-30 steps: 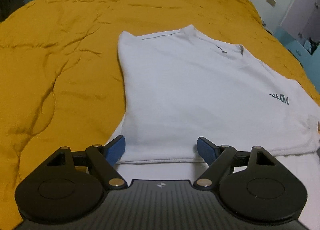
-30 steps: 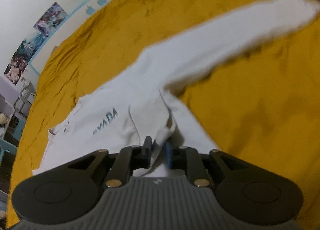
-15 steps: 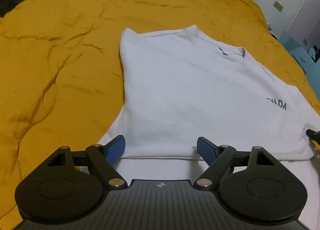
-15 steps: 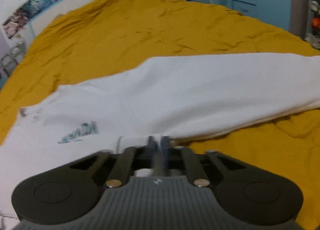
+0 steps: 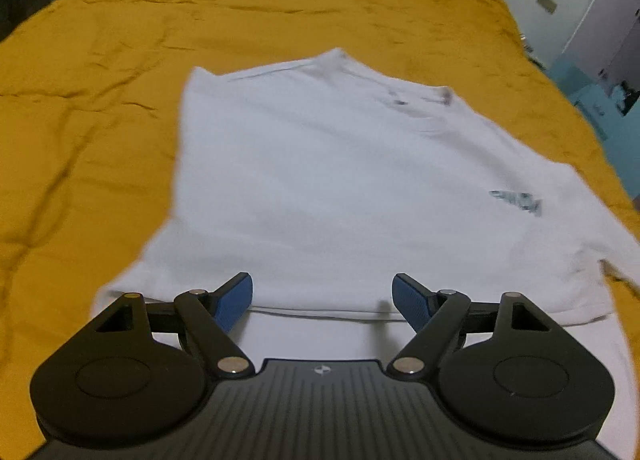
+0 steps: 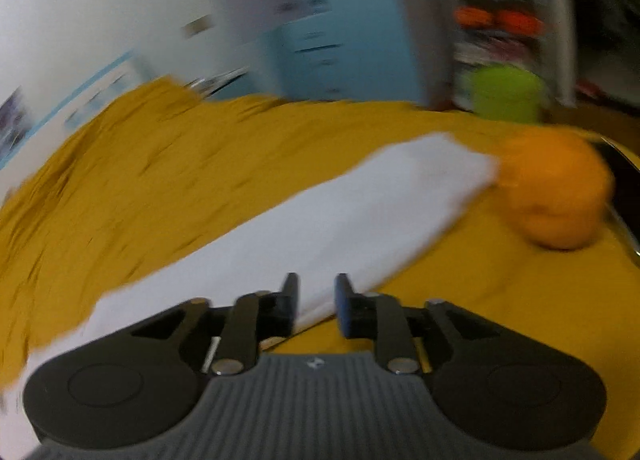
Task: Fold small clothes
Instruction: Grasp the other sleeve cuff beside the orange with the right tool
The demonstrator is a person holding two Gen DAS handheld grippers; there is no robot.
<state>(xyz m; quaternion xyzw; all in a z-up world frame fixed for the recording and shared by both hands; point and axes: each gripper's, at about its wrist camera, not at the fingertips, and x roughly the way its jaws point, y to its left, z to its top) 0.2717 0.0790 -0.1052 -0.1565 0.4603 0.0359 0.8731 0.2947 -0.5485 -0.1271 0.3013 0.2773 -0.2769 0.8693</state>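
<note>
A white long-sleeved shirt (image 5: 340, 188) with a small dark logo (image 5: 518, 202) lies flat on a mustard-yellow bedspread (image 5: 100, 120), collar at the far end. My left gripper (image 5: 322, 292) hovers open over the shirt's near folded edge, nothing between its blue pads. In the blurred right wrist view, one white sleeve (image 6: 360, 220) stretches away toward the right. My right gripper (image 6: 317, 292) sits over that sleeve's near edge. Its jaws are opening, and the pads stand apart from the cloth under them.
A blurred orange rounded thing (image 6: 556, 192) lies at the sleeve's far end. Behind it are a lime-green object (image 6: 506, 92) and a light blue cabinet (image 6: 348, 40). Yellow bedspread (image 6: 140, 188) surrounds the shirt on all sides.
My right gripper was shut on bunched shirt fabric; it has let go, opened partway and swung right along the sleeve. The left gripper drew back slightly, staying open.
</note>
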